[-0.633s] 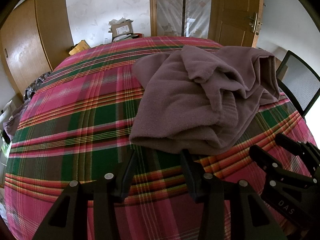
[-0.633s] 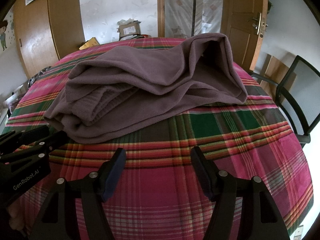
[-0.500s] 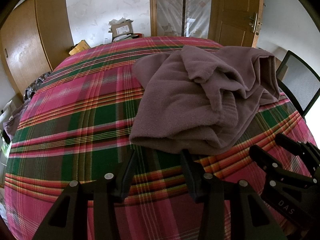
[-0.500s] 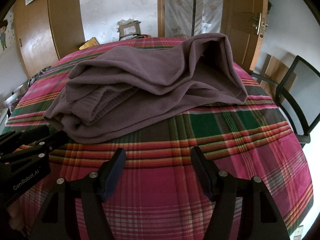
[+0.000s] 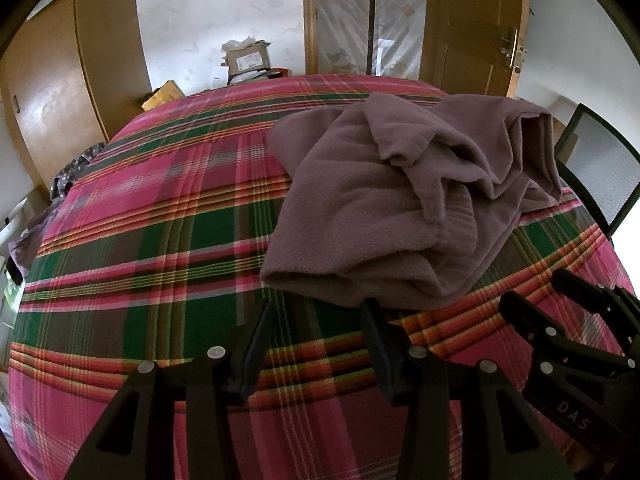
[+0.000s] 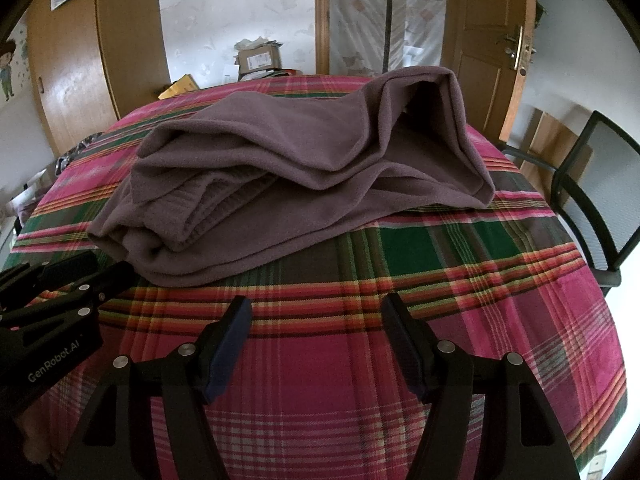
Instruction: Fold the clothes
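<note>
Both wrist views low, facing door, sharing garment [image 5: 400, 208], perhaps close.

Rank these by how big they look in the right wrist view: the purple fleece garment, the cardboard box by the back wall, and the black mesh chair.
1. Purple fleece garment, the largest by far, though it lies nearest the camera.
2. Black mesh chair, partly cut off at the frame edge.
3. Cardboard box, the smallest, being farthest away.
</note>
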The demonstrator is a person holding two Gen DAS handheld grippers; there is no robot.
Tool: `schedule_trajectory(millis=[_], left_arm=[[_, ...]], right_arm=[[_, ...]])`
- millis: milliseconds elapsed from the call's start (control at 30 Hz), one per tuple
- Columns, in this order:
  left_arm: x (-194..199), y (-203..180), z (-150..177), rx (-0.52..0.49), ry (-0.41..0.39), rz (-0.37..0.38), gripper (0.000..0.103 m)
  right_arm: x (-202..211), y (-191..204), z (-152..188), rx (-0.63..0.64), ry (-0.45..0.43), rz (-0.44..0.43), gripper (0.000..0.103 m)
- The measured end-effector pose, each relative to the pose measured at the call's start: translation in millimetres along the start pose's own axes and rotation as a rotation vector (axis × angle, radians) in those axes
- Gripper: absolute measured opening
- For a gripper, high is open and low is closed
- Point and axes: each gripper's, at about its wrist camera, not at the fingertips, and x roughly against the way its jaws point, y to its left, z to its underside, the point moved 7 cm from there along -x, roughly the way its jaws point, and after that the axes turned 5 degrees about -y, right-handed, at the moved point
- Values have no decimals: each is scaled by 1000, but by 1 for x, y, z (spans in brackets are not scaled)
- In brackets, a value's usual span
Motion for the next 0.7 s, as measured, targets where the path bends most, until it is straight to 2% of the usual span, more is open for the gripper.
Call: schedule_trajectory(millis=[500, 600, 700], left_arm=[[-1, -4, 2, -1, 10, 28, 52], [-1, -7, 3, -7, 8, 30, 63], [-1, -11, 4, -13, 6, 32, 66]], right_arm=[[1, 1, 0, -1, 3, 3, 70], [1, 1, 0, -2, 3, 2, 70], [1, 2, 0, -3, 3, 2, 70]])
